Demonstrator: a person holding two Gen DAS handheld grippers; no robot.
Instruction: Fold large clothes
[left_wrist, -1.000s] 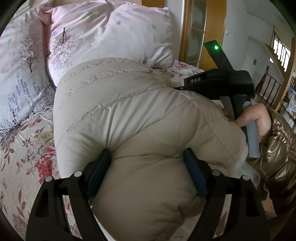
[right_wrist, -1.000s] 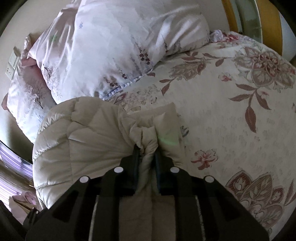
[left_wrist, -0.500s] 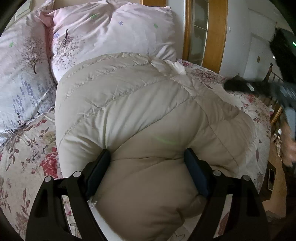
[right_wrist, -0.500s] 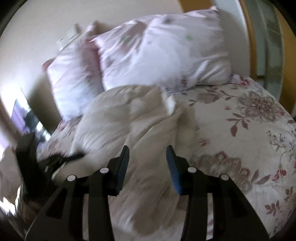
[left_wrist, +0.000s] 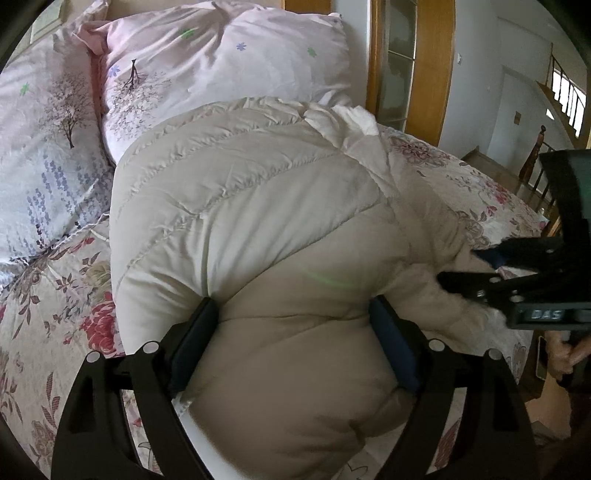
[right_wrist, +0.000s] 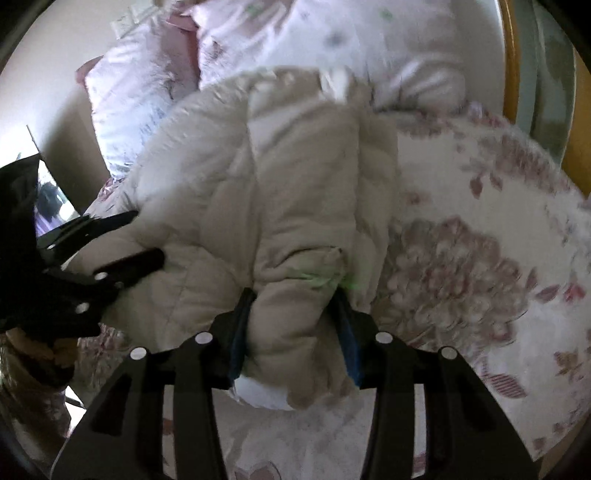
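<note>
A beige quilted puffer jacket (left_wrist: 258, 221) lies bunched and folded over on the flowered bed. My left gripper (left_wrist: 291, 339) is open wide with a thick fold of the jacket bulging between its fingers. My right gripper (right_wrist: 295, 325) is open with its fingers on either side of the jacket's near edge (right_wrist: 291, 295); it also shows at the right of the left wrist view (left_wrist: 461, 266), against the jacket's side. The left gripper shows at the left of the right wrist view (right_wrist: 144, 240). The right wrist view is blurred.
Two pink printed pillows (left_wrist: 221, 62) lean at the head of the bed behind the jacket. The flowered bedspread (right_wrist: 480, 258) stretches to the right. A wooden door frame (left_wrist: 432, 59) and a stair rail (left_wrist: 565, 92) stand beyond the bed.
My right gripper let go of the jacket's far end, swung back to the near edge, and now straddles it with open fingers. The left gripper stayed put around its fold.
</note>
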